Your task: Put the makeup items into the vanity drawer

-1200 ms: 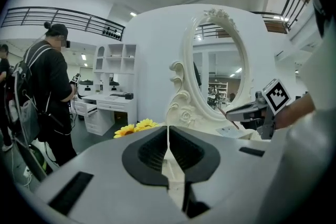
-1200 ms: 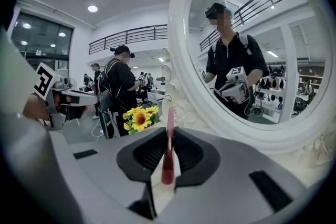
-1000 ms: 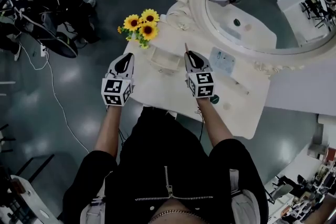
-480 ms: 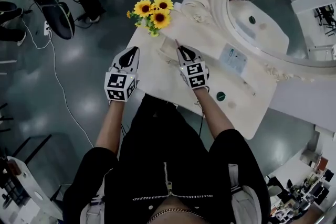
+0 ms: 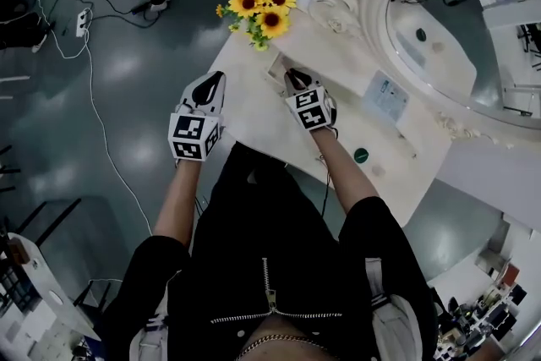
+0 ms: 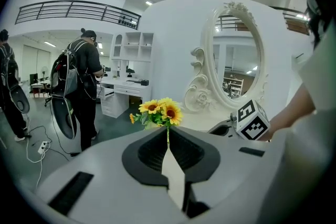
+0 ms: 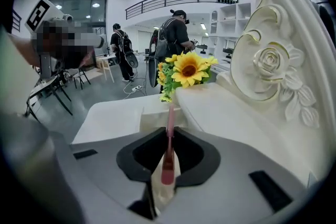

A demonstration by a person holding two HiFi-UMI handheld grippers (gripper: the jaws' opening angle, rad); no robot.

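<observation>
My right gripper (image 7: 169, 132) is shut on a thin pink makeup pencil (image 7: 168, 149), which sticks out ahead of the jaws. The pencil points down at a small open drawer (image 7: 149, 115) on the white vanity top (image 5: 254, 110). In the head view the right gripper (image 5: 292, 74) hovers right at that drawer (image 5: 276, 70), beside the sunflowers. My left gripper (image 5: 215, 79) hangs just off the table's left edge. Its jaws (image 6: 168, 131) are shut with nothing between them.
Yellow sunflowers (image 5: 262, 11) stand at the table's far left corner. The oval mirror (image 5: 473, 21) with its carved frame (image 7: 273, 71) rises at the right. A green round item (image 5: 361, 155), a pale disc (image 5: 378, 172) and a card (image 5: 390, 95) lie on the top. People stand beyond.
My right gripper has come down with the pencil and moved toward the small drawer by the flowers. The left gripper has sunk a little beside the table edge.
</observation>
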